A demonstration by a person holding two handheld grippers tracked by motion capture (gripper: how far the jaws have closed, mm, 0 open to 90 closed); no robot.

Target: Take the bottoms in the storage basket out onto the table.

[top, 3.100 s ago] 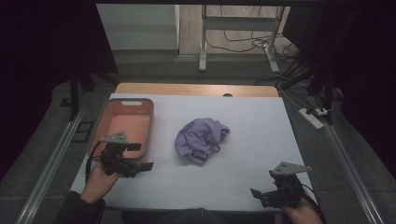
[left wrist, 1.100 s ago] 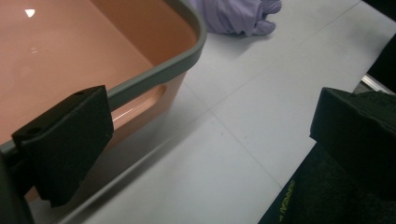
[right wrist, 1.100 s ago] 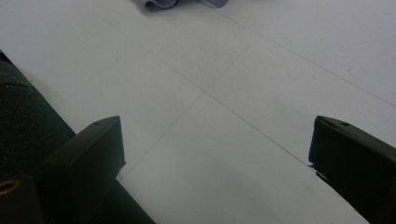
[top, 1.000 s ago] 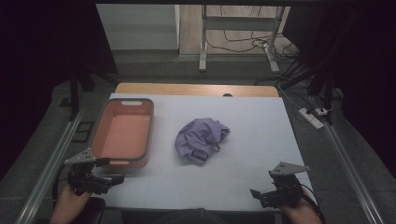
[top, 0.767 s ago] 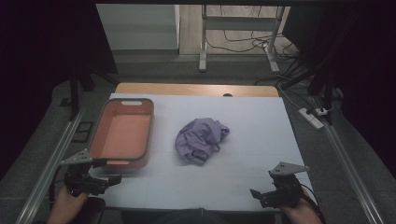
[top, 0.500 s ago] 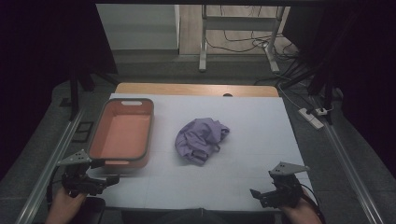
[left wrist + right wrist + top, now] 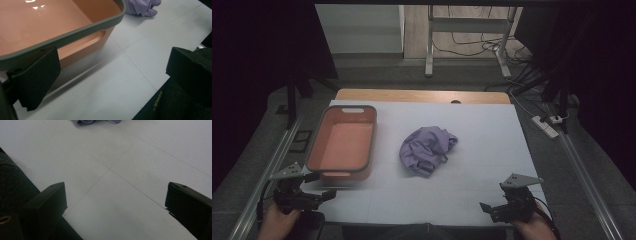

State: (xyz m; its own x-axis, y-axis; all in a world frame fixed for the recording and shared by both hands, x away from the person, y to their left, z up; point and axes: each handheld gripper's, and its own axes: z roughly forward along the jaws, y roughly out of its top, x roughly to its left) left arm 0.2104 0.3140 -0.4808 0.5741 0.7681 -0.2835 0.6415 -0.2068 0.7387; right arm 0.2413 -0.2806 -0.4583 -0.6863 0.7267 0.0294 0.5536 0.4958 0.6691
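Note:
A salmon tub with a grey rim stands empty on the left of the white table; its near corner is just ahead of my left jaw. A crumpled purple cloth lies at the table's middle, and its edge shows as cloth and cloth. My left gripper is open at the near left corner, just in front of the tub, holding nothing; up close, the left gripper has bare table between its jaws. My right gripper is open at the near right, and the right gripper spans bare table.
The white table top ends in a wooden strip at the back. Metal rails run along both sides. A power strip lies on the floor at the right. Dark fabric borders the near edge.
My left gripper has pulled back from the tub's near right side to the near left corner of the table, and has settled there. The right gripper, tub and cloth stay put.

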